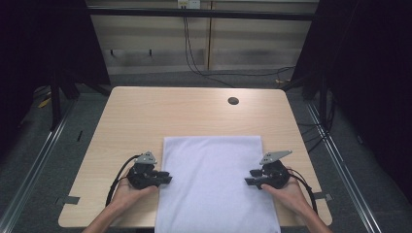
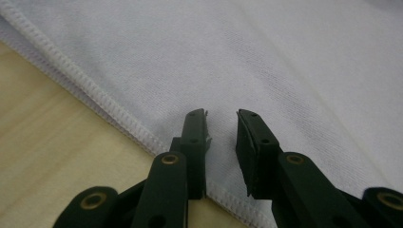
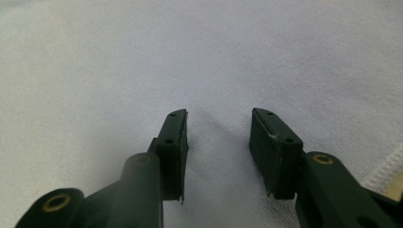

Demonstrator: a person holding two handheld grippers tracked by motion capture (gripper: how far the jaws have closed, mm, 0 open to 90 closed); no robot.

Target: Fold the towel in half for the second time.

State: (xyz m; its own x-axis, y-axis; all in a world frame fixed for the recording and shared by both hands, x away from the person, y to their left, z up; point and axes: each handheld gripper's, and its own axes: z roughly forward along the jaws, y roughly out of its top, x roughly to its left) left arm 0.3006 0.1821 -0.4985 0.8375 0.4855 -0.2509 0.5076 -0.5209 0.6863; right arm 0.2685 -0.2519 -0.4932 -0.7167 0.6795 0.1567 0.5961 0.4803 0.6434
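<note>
Both hands lie low on the light wooden tabletop. The left gripper at 9 o'clock and the right gripper at 3 o'clock point inward at the white rectangular cloth towel, jaws released, grasping nothing.

No text, label, brand, number or sign can be read anywhere in these pictures.

High view: up above, looks forward and down on whole worktop. Both gripper views: very close, low, look along jaws. All three share white towel.
</note>
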